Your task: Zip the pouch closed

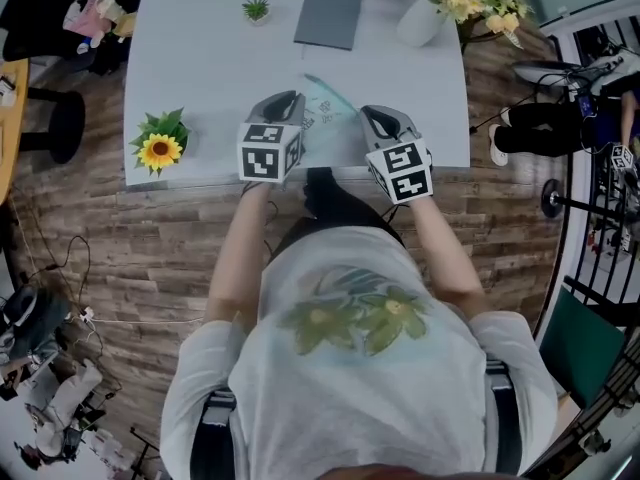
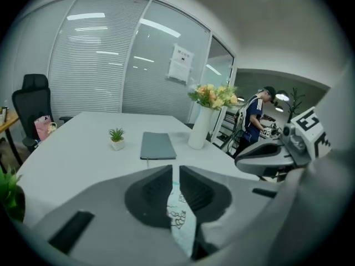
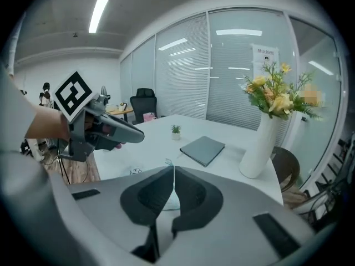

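Note:
The pouch (image 1: 328, 108) is thin, translucent and pale green with small prints. It hangs in the air between my two grippers, over the front edge of the white table (image 1: 200, 68). My left gripper (image 1: 290, 101) grips its left end. In the left gripper view the jaws (image 2: 176, 170) stand nearly together with the pouch (image 2: 180, 218) pinched between the pads. My right gripper (image 1: 372, 116) grips the right end. In the right gripper view its jaws (image 3: 173, 170) are shut, and the pouch (image 3: 171, 198) shows in the slit behind the tips. The zipper itself is too small to make out.
On the table lie a grey notebook (image 1: 330, 15), a small potted plant (image 1: 256, 9), a sunflower pot (image 1: 160, 146) at the front left corner and a white vase with flowers (image 1: 420, 18) at the back right. A black office chair (image 2: 33, 101) stands beyond the table's left side.

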### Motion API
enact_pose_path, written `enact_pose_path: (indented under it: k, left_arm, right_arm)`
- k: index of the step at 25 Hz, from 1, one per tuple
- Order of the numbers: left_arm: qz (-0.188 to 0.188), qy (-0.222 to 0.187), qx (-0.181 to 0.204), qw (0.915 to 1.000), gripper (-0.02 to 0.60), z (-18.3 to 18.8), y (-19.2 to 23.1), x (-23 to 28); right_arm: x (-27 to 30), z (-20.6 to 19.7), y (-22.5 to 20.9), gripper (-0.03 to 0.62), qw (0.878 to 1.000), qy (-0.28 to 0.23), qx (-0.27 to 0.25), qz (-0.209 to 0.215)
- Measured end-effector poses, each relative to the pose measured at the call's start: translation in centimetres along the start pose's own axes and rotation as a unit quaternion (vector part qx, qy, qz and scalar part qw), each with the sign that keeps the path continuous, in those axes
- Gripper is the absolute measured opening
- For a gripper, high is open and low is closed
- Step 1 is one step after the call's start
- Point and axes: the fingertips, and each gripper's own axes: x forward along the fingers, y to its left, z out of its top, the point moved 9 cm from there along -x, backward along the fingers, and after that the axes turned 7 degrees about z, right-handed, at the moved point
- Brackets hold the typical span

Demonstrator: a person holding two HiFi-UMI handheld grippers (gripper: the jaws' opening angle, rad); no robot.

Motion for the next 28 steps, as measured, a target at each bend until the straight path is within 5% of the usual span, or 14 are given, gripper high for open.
enact_pose_path:
  k: [3, 15, 28]
  left_arm:
    - [-0.01, -0.021, -0.002, 0.9997, 0.005, -0.1, -1.6, -1.7]
    - [-0.037, -0.075, 0.006, 0.9965, 0.005, -0.6, -6.7, -5.3]
    - [-0.035, -0.063, 0.0, 0.9974, 0.005, -0.8, -8.7, -7.0]
  right_arm:
    - [-0.8, 0.0, 1.5, 0.018, 1.0, -0.008, 0.008, 0.007]
    - [-4.0, 1.2, 4.8, 0.015, 0.998, -0.059, 0.022, 0.005]
    - [-6.0, 0.2, 4.9, 0.015, 0.996, -0.08, 0.036, 0.003]
